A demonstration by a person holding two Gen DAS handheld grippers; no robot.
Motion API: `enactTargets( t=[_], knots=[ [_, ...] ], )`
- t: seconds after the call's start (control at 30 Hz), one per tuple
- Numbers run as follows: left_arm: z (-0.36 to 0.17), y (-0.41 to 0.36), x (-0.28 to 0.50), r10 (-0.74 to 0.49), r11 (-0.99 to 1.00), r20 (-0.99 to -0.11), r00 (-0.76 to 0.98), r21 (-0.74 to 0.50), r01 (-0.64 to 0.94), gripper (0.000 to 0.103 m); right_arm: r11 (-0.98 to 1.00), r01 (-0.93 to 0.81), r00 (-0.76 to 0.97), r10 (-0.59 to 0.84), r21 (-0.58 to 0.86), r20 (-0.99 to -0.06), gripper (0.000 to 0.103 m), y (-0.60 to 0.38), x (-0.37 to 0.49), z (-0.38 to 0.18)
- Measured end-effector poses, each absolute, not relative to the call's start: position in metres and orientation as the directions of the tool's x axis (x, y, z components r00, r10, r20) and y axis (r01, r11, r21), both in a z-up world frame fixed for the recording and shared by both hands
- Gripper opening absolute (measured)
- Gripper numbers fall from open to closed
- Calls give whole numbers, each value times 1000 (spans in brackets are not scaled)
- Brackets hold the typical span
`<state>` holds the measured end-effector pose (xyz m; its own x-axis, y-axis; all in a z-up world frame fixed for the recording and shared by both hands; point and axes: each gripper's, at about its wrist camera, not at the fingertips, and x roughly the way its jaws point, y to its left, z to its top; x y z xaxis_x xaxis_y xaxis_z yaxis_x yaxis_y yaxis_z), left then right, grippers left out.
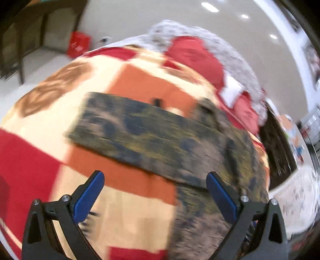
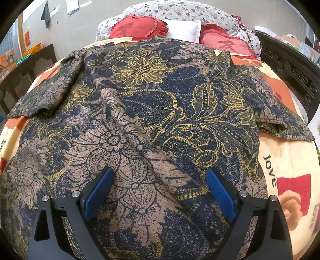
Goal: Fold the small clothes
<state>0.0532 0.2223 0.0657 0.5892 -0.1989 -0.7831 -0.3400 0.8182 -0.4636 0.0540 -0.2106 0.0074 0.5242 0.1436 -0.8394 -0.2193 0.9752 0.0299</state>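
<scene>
A dark blue, tan and yellow floral shirt lies spread flat on a bed, sleeves out to both sides. My right gripper is open and empty, just above the shirt's lower middle. In the blurred left wrist view the same shirt lies across the blanket, one sleeve stretching left. My left gripper is open and empty, hovering over the blanket by the shirt's near edge.
The bed has a red, orange and cream patterned blanket. Red heart pillows, a white pillow and a floral quilt lie at the head. A dark carved bed frame runs on the right, dark furniture stands left.
</scene>
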Motion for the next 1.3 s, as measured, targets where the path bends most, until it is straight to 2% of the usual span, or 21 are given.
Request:
enactTargets(
  t=[0.1,0.2,0.3,0.33,0.37,0.4,0.5,0.7,0.9,1.3],
  knots=[
    [64,233,50,-138,828,-809,571,-411,-382,103,976,-218,525,141,27,-839,99,-211,54,7],
    [68,236,49,-99,837,-798,595,-390,-384,103,976,-218,527,139,24,-838,99,-211,54,7],
    [63,263,48,-187,738,-734,653,-544,-400,103,976,-216,528,138,24,-838,99,-211,54,7],
    [61,265,49,-189,724,-743,642,-547,-420,103,976,-216,528,138,24,-838,99,-211,53,7],
    [60,265,49,-164,730,-768,619,-517,-447,102,976,-217,529,136,22,-838,99,-211,53,7],
    [62,254,52,-112,777,-805,582,-436,-454,102,976,-216,530,136,21,-837,99,-211,54,7],
    [75,208,50,38,887,-841,540,-221,-406,102,976,-215,530,136,22,-837,99,-211,53,7],
    [86,100,41,128,977,-803,582,2,-211,103,977,-215,531,133,19,-837,99,-211,54,7],
    [83,48,44,92,994,-804,588,36,-107,103,977,-214,533,130,16,-836,99,-211,54,7],
    [81,36,45,82,995,-797,598,35,-91,103,977,-212,536,126,12,-835,99,-211,54,7]
  ],
)
